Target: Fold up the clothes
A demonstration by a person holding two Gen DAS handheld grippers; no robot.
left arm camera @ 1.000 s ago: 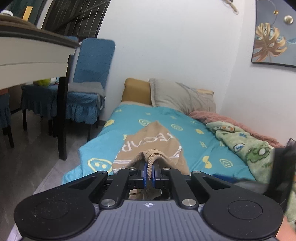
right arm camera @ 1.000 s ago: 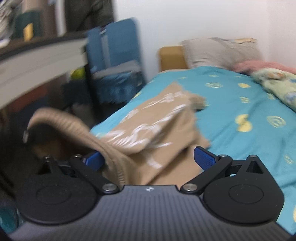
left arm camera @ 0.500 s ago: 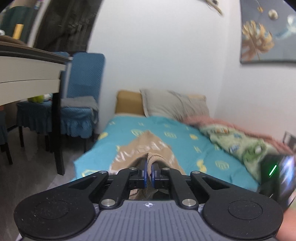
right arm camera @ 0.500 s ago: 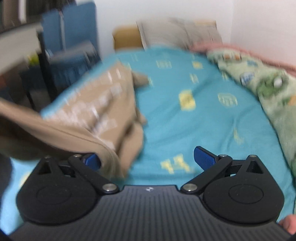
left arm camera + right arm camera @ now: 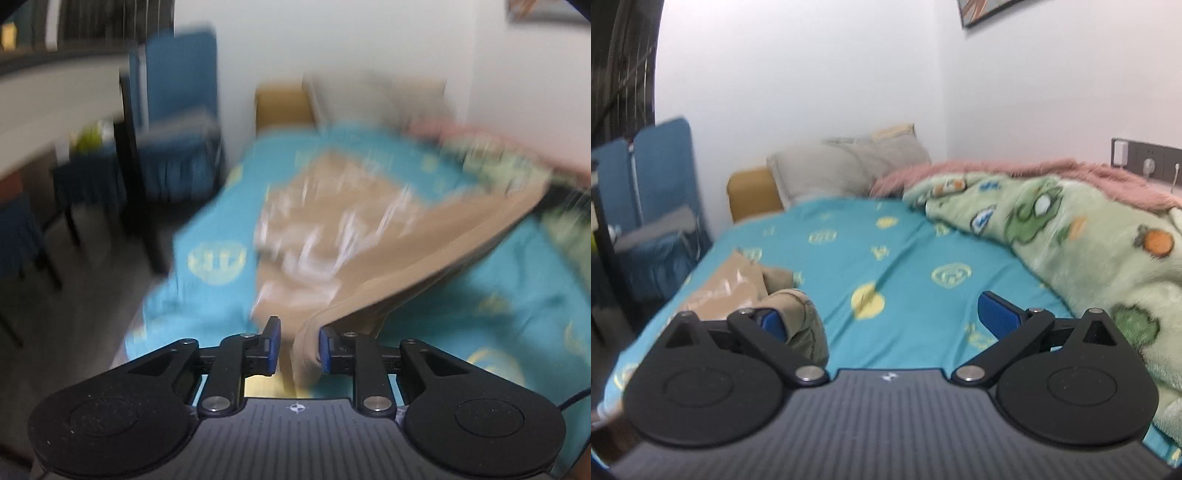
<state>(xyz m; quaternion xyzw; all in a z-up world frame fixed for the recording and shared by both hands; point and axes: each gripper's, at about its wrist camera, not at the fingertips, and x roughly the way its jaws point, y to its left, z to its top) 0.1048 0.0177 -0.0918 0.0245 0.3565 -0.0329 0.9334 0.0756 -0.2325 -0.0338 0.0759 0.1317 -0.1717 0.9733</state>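
Observation:
A tan garment with white lettering (image 5: 332, 236) lies on the turquoise bed sheet (image 5: 480, 295), one edge lifted toward the right; the left wrist view is motion-blurred. My left gripper (image 5: 297, 349) is part open, with a ribbed edge of the garment hanging loose between its blue pads. In the right wrist view the garment (image 5: 738, 280) lies crumpled at the bed's left edge. My right gripper (image 5: 882, 317) is wide open; a ribbed fold of the garment rests against its left finger (image 5: 772, 319), ungripped.
A green cartoon blanket (image 5: 1071, 236) and pink fuzzy blanket (image 5: 1034, 170) pile along the bed's right side by the wall. Pillows (image 5: 846, 166) lie at the head. Blue-covered chairs (image 5: 177, 122) and a table (image 5: 55, 96) stand left of the bed.
My left gripper's jaws have opened, loosing the ribbed edge they pinched. The right gripper swung to the right over the bed, and the garment has dropped onto the sheet.

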